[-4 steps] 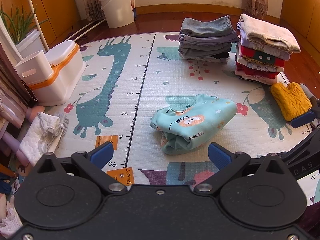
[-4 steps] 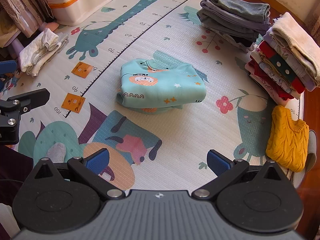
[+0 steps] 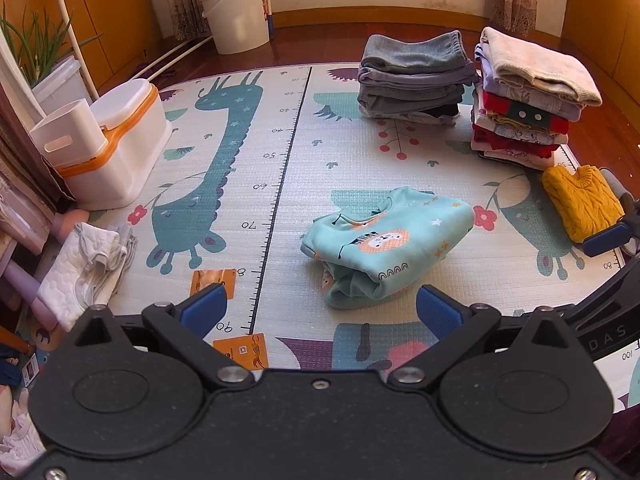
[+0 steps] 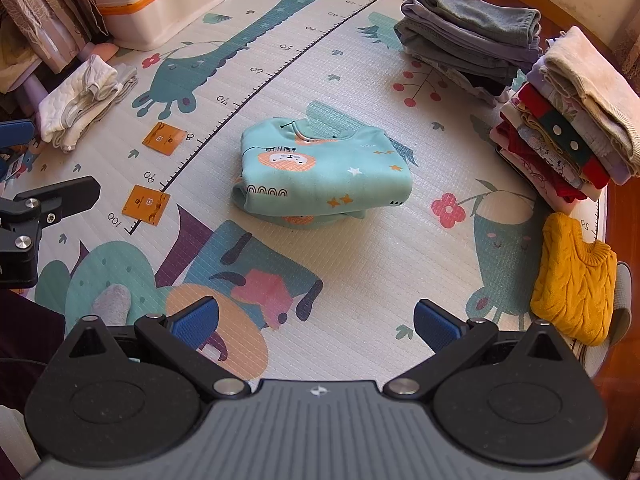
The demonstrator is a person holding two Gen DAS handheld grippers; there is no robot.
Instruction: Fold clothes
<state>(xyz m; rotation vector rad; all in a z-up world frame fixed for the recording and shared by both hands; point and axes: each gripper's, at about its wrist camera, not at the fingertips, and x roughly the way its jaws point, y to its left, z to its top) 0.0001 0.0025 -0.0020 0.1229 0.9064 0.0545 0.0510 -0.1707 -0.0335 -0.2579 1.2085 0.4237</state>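
The mint sweatshirt [image 4: 324,172] lies folded mid-mat [image 4: 360,280], both the left claw [image 3: 320,308] and right claw [image 4: 316,320] wide and empty; it seems ready for stacking.

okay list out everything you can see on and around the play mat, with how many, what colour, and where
folded sweatshirt: 1, mint with orange print, mat centre
grey stack: 1 pile, grey, far side of mat
mixed stack: 1 pile, cream, red, lilac, right of grey stack
yellow sweater: 1, mustard, folded, right edge
white garments: 1 small pile, white, left edge
orange cards: 2, by the ruler print
storage box: 1, white and orange, far left
bucket: 1, white, off the mat
play mat: 1, animal print
left gripper: open, empty
right gripper: open, empty
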